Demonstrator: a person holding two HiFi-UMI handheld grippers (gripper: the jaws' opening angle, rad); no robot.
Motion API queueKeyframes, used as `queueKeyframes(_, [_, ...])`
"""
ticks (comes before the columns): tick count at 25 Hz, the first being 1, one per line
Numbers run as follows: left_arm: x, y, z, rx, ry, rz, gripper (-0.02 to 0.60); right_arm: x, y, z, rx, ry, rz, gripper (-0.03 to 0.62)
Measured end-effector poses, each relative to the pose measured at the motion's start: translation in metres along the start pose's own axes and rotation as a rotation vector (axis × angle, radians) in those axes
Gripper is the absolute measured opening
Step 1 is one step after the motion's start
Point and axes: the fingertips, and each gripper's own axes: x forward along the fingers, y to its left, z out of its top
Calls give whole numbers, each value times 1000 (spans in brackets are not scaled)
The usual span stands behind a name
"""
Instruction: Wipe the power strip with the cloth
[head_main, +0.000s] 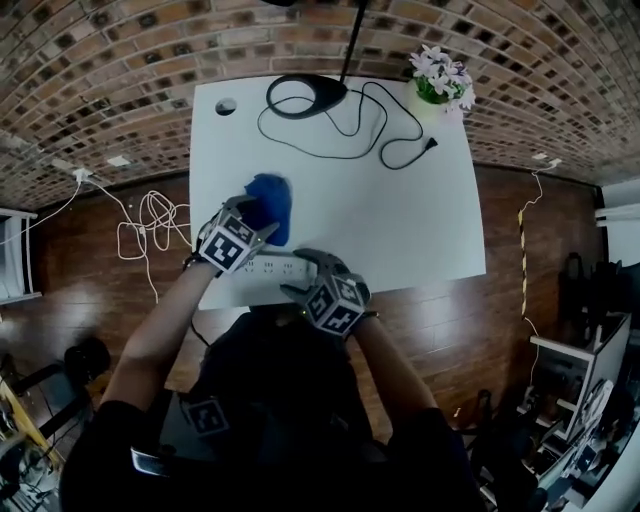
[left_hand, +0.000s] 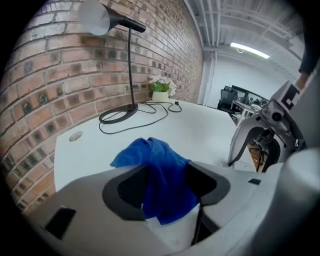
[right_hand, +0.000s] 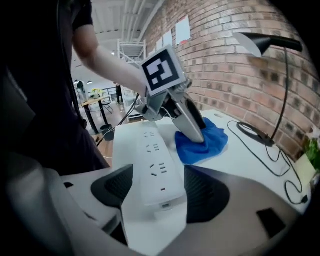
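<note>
Nearest, the right gripper (head_main: 308, 275) straddles the stiff, smooth power strip (head_main: 265, 268) at the near edge of the table (head_main: 400, 220), jaws apart, while the left gripper (head_main: 262, 228), jaws spread, brackets the soft, light cloth (head_main: 272, 200), best pinched mid-bunch.

Head view: overhead, steeply down on table (head_main: 400, 220). Left gripper view: low, close, facing 1 o'clock. Right gripper view: low, 10 o'clock. Shared: cloth (head_main: 270, 205) (left_hand: 162, 182) (right_hand: 206, 142).

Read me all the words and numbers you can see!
No text can be read anywhere.
Papers on the brick wall: too blurred to read.
Marker cubes: only black-and-white square patterns, no letters.
Power strip: no readable print.
</note>
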Motion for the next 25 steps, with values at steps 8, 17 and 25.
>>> queueKeyframes(8, [17, 7, -7, -41, 49, 42, 224, 14, 2, -19, 7, 35, 90, 307])
queueKeyframes(17, [3, 18, -9, -137, 85, 53, 75, 14, 0, -18, -1, 3, 82, 299])
queueKeyframes(25, [-89, 28, -50, -332, -18, 171, 71, 12, -2, -19, 4, -19, 76, 299])
